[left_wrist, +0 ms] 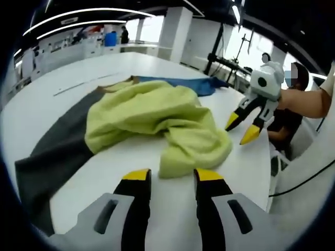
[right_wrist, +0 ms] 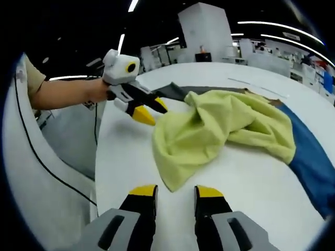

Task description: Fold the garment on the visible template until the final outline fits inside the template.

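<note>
On the white tabletop (left_wrist: 63, 94) a crumpled yellow-green garment (left_wrist: 157, 117) lies partly over a dark grey template panel (left_wrist: 57, 151), a blue panel (right_wrist: 314, 157) beside it. Left hand-held gripper (left_wrist: 170, 177): jaws parted, empty, just short of the garment's near edge. Right hand-held gripper (right_wrist: 175, 192): jaws parted, empty, near the garment's corner.

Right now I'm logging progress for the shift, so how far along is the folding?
Barely started. The crumpled yellow-green fleece garment lies bunched on the white table, no fold made, partly over the dark grey cloth and blue cloth. In hand: nothing; the left gripper and right gripper hover with jaws open beside it. Left: spreading, every fold and fitting the outline.
</note>
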`<state>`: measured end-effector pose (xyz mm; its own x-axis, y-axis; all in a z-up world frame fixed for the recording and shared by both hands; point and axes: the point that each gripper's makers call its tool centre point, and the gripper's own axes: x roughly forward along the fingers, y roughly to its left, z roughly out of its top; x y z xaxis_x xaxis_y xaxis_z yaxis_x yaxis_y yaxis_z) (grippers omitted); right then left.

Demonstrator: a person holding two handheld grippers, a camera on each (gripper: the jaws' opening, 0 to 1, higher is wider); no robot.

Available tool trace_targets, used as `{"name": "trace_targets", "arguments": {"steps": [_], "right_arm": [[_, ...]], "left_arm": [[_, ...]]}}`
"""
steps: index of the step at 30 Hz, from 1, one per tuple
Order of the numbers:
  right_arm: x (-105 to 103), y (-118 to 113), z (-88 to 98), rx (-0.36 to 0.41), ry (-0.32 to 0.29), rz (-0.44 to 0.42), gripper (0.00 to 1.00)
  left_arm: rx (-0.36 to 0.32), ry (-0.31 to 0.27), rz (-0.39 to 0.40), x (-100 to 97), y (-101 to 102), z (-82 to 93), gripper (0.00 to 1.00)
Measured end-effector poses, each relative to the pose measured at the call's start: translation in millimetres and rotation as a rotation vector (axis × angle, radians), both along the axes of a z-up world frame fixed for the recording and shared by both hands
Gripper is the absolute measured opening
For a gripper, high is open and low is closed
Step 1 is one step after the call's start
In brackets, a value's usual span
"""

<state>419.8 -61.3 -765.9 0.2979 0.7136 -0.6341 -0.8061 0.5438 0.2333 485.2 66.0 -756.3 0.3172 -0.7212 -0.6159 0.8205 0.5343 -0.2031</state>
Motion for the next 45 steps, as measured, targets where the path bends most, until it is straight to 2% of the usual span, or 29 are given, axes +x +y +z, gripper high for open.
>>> {"name": "trace_targets", "arguments": {"steps": [9,13,16,21,25,32,40,45], "right_arm": [[1,2,-1.0,0.005,-0.001,0.004,0.18],[0,4,-1.7,0.006,-0.002,0.009,0.15],[-1,5,-1.5,0.006,-0.006,0.008,0.13],[0,2,-0.5,0.000,-0.022,0.009,0.05],[1,1,1.0,0.006,-0.023,0.008,0.00],[-1,0,3.0,0.001,-0.026,0.013,0.00],[10,-8,32.4,0.024,-0.076,-0.010,0.00],[22,-11,56.5,0.048,-0.124,-0.031,0.00]], "left_arm": [[0.005,0.002,-0.020,-3.1,-6,-1.5,0.22],[0.004,0.009,-0.024,-6.3,-6,-1.6,0.13],[0.003,0.014,-0.027,-8.8,-6,-1.9,0.09],[-0.002,0.024,-0.036,-13.5,-6,-1.1,0.00],[-0.005,0.027,-0.044,-17.0,-9,-0.6,0.00],[-0.003,0.014,-0.050,-19.1,-10,4.9,0.00],[-0.034,-0.014,-0.048,-17.7,-10,27.2,0.00],[-0.060,-0.063,-0.046,-11.3,-12,53.2,0.00]]}}
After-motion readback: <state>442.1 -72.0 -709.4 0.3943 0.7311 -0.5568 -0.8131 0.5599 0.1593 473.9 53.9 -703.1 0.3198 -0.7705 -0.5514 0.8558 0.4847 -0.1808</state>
